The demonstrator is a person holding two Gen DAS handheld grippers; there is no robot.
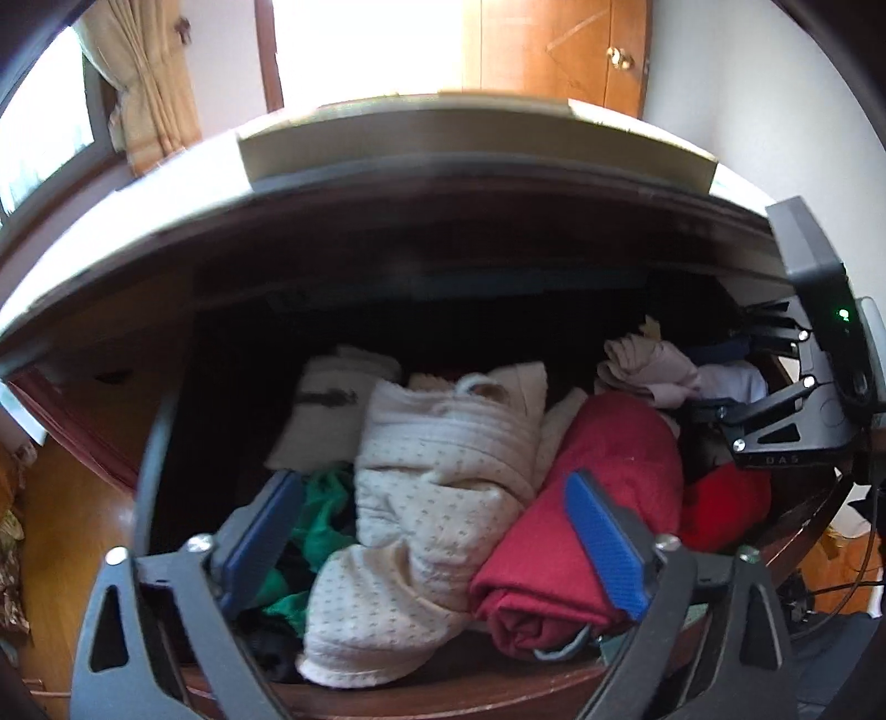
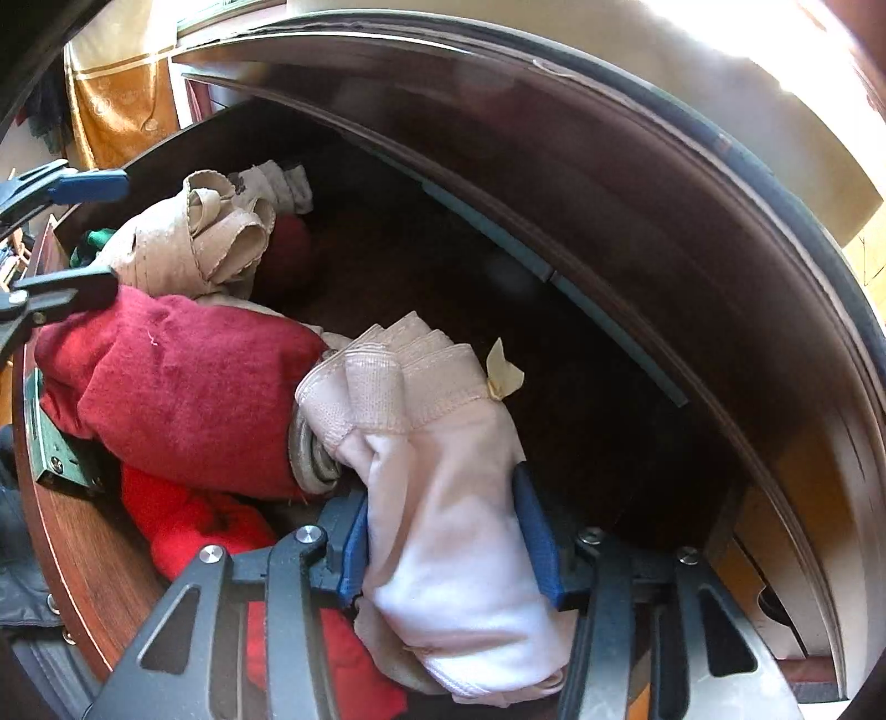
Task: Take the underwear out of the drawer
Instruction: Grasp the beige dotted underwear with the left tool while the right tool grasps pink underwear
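An open dark wooden drawer (image 1: 387,689) is packed with folded clothes. My left gripper (image 1: 434,537) is open and wide, pointing down over a cream dotted garment (image 1: 437,476) that lies between its blue pads. Its right pad rests on a dark red roll (image 1: 587,498), and its left pad is beside green cloth (image 1: 324,498). My right gripper (image 2: 446,537) is shut on a pale pink-and-white folded underwear roll (image 2: 443,471), with a blue pad pressing on each side. The right gripper (image 1: 714,412) also shows at the drawer's right end.
The dresser top (image 1: 443,183) overhangs the back of the drawer, which is dark. A brighter red cloth (image 2: 194,526) and beige pieces (image 2: 210,238) fill the drawer (image 2: 72,554). A curtain (image 1: 144,83) and a wooden door (image 1: 559,50) are behind, and wooden floor (image 1: 66,526) to the left.
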